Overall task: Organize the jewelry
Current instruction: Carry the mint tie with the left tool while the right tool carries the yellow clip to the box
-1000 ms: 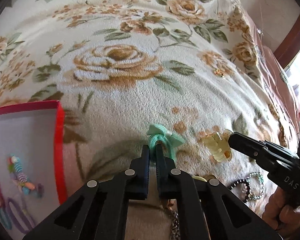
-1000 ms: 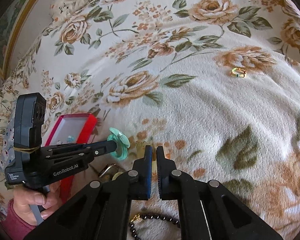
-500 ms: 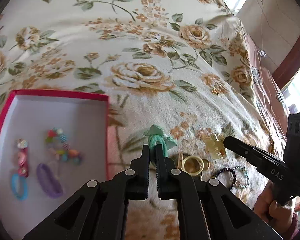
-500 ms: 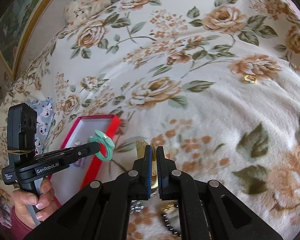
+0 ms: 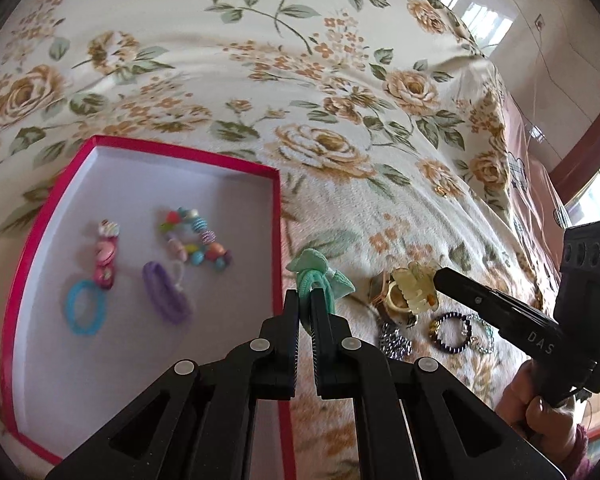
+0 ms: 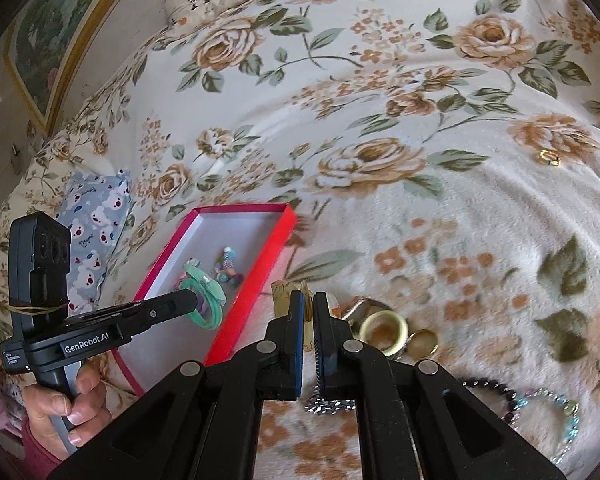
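My left gripper is shut on a mint green hair tie with a bow and holds it in the air at the right edge of the red box; it also shows in the right wrist view over the box. My right gripper is shut on a pale yellow hair claw, raised above the bedspread; the claw also shows in the left wrist view. The box holds a beaded bracelet, a purple hair tie, a blue hair tie and a pink clip.
On the floral bedspread lie a cream bangle, a gold ring, a dark bead bracelet, a blue-green bead bracelet, a silver chain. A small gold ring lies far off. A blue patterned pillow lies left.
Both grippers have risen with their items. The left one has carried the green hair tie leftward to the box's right edge, so more of the box is in view.
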